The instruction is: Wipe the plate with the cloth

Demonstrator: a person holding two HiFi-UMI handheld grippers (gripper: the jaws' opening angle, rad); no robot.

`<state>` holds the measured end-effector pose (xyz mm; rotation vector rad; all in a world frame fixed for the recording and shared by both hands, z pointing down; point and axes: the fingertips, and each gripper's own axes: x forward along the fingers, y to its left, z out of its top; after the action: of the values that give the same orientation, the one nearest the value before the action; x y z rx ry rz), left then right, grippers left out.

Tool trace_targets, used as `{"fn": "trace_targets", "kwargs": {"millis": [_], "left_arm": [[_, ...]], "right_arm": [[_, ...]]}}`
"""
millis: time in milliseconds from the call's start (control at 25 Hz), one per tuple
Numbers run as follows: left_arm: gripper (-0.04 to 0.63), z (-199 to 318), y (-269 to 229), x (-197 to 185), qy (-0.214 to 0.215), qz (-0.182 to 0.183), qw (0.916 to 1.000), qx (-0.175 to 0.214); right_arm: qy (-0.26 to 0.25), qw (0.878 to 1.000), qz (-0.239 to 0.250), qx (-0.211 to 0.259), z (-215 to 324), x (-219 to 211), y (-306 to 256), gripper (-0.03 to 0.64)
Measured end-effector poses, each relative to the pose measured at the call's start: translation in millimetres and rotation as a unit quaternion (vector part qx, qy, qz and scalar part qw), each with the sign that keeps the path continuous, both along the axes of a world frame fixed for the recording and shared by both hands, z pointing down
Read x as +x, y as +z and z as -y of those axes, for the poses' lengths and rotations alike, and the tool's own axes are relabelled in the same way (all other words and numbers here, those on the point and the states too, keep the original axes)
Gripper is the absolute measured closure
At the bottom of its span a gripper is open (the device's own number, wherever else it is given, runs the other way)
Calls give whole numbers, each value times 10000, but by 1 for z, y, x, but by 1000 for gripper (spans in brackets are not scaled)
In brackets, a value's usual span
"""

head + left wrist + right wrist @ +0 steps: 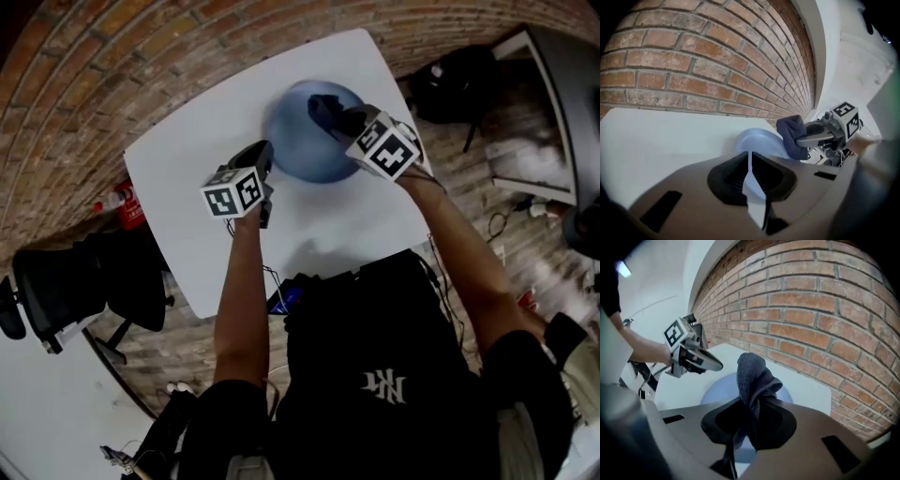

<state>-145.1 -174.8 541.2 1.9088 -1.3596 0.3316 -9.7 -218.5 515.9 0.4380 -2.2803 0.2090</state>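
Note:
A round blue plate (302, 150) lies on the white table (187, 225) near its far side. My right gripper (341, 118) is shut on a dark blue cloth (324, 107) and holds it bunched over the plate's right half. In the right gripper view the cloth (751, 373) stands up out of the shut jaws above the plate (717, 387). My left gripper (266, 156) is at the plate's left rim. In the left gripper view its jaws are closed on a pale sliver of the plate (757, 140) rim, with the cloth (791, 136) just beyond.
The table stands on a brick floor, and a brick wall (825, 315) shows behind it. A black chair (75, 281) and a red object (122, 206) are left of the table. A black bag (450, 80) and cables lie to the right.

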Motion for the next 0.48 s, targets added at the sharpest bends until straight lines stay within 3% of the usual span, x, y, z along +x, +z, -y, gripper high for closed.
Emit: {"fn": "trace_targets", "kwargs": {"millis": [280,480], "left_arm": [[592,8,-85,11,385,-77,9935,1065],[594,-3,-163,29,900,-333,9731,2093]], "right_arm": [[19,9865,1617,244,-2,-36,-104,537],[-93,9644,2606,439,-18,-42,-176,537]]}}
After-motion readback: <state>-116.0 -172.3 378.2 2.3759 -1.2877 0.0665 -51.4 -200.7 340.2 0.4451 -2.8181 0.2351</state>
